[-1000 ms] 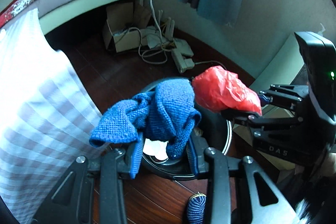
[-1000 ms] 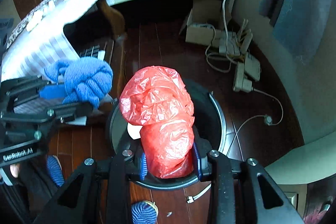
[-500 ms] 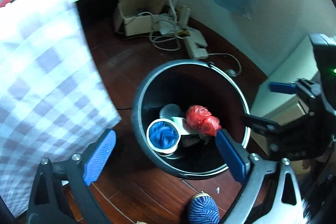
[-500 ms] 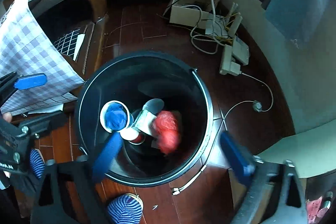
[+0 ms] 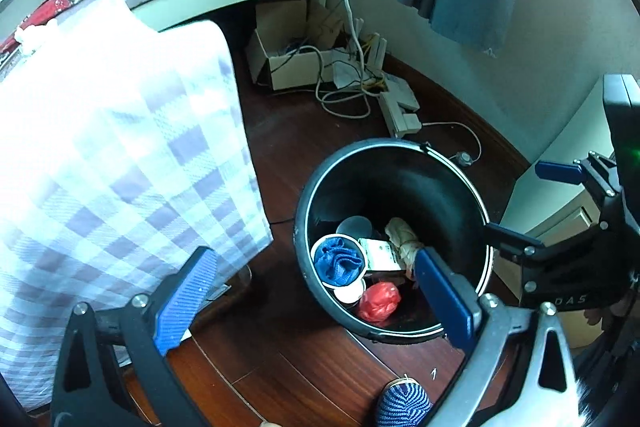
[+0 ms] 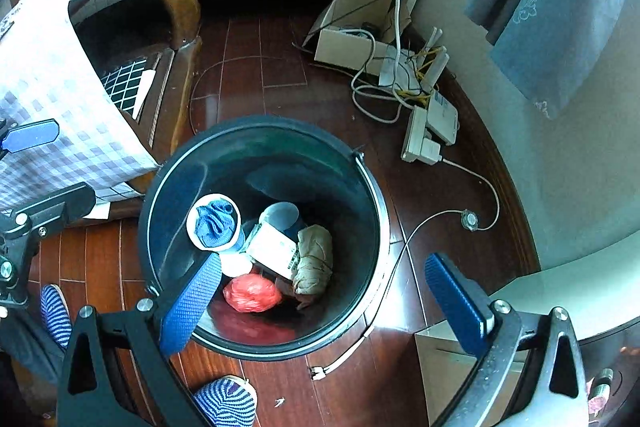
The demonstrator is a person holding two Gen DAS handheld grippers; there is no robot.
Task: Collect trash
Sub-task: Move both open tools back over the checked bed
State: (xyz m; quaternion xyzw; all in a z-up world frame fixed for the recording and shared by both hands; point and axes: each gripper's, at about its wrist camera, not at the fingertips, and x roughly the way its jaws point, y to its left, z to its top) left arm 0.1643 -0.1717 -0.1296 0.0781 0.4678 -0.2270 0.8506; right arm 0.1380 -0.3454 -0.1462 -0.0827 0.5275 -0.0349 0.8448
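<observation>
Right wrist: black bin point(image 6: 372, 203) holds blue cloth point(image 6: 215, 223), red bag point(image 6: 252, 293).

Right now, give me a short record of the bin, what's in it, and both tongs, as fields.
bin: black round bin on the wood floor, upright
contents: blue cloth in a white cup, red bag, white carton, beige wad
left tongs: open, nothing between them; jaws have just been opening
right tongs: open, empty, above the bin; jaws have just been opening
beside bin: checked cloth
</observation>
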